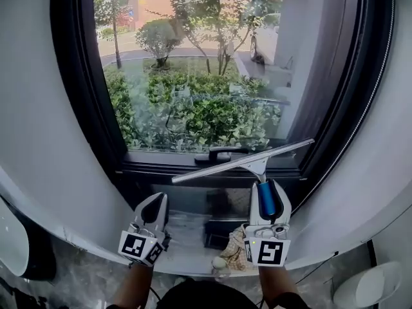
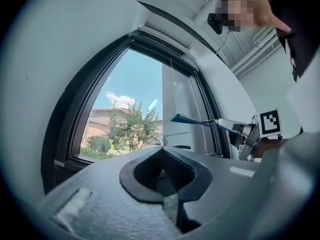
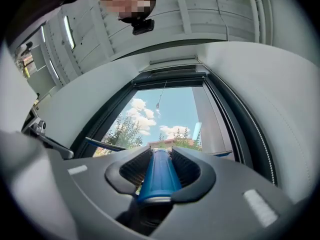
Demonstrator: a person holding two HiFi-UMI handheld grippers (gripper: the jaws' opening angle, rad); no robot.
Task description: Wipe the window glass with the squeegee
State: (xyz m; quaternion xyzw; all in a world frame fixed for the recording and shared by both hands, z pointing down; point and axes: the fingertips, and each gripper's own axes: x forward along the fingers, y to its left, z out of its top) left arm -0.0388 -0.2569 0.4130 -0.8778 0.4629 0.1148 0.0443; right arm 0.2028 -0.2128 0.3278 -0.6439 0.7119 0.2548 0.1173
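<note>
Clamping squeegee [image 1: 244, 162] by blue grip in right gripper [image 1: 267, 190], jaws clenched on it, blade forward to meet glass [image 1: 193, 76]. Holding blade low, across bottom frame [image 1: 154, 163] just by window handle [image 1: 223, 152], tilted, right end higher; cannot tell whether touching glass. Parking left gripper [image 1: 156, 201] low alongside, jaws pressed together on nothing, likely spare for now. Counting: one squeegee, two grippers, one cloth [image 1: 233, 248] on sill [image 1: 187, 240], one window handle.
</note>
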